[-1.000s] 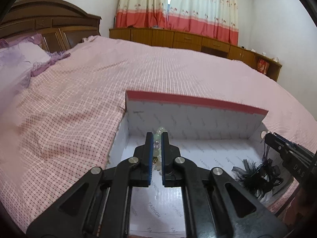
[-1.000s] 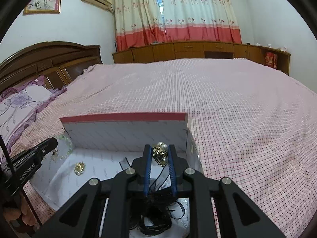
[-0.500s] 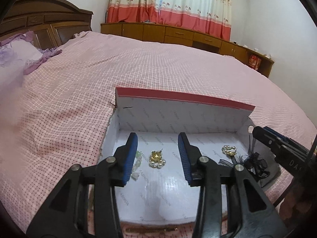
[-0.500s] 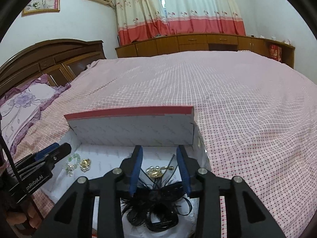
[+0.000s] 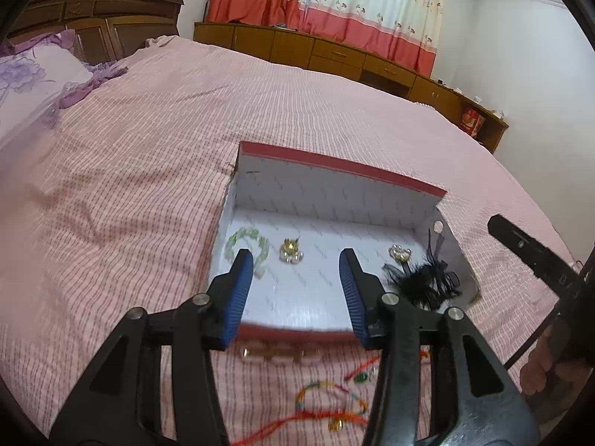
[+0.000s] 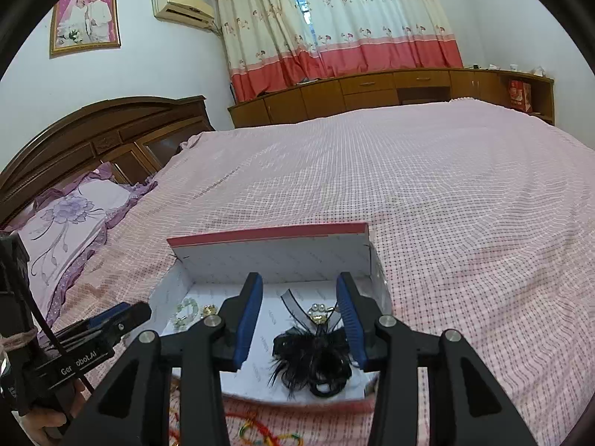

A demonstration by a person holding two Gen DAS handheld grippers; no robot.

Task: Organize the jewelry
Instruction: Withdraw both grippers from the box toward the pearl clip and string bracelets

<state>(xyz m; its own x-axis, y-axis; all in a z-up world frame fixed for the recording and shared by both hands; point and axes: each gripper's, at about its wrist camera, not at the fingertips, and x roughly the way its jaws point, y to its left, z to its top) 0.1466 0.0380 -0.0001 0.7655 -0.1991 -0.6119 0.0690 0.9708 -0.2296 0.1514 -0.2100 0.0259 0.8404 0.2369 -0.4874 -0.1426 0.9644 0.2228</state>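
A shallow white box (image 5: 327, 200) with a red rim lies on the pink checked bed (image 5: 148, 156), its back wall standing upright. Inside, by the left wall, a pale green bead bracelet (image 5: 247, 243) lies on the floor of the box, and just beside it sits a gold and pearl earring (image 5: 291, 251). Toward the right wall a second gold and pearl earring (image 5: 399, 252) rests next to a black feathery hair piece (image 5: 427, 282), which fills the near right corner. The left gripper (image 5: 293, 264) hangs over the front edge of the box with its blue-padded fingers (image 5: 238, 290) partly apart and opening; nothing is between them, and the bracelet and first earring lie on the box floor beyond the tips. The right gripper (image 6: 299, 290) hovers over the right half of the box, its fingers (image 6: 249, 316) also partly apart and opening, holding nothing; the hair piece (image 6: 312, 356) and the earring (image 6: 319, 314) lie on the box floor below the gap, clear of the pads. On the bed in front of the box's near edge lie a pink bead bracelet (image 5: 279, 353) and several red and yellow string bracelets (image 5: 327, 397), outside the box. A purple flowered pillow (image 6: 70, 215) sits at the head of the bed.
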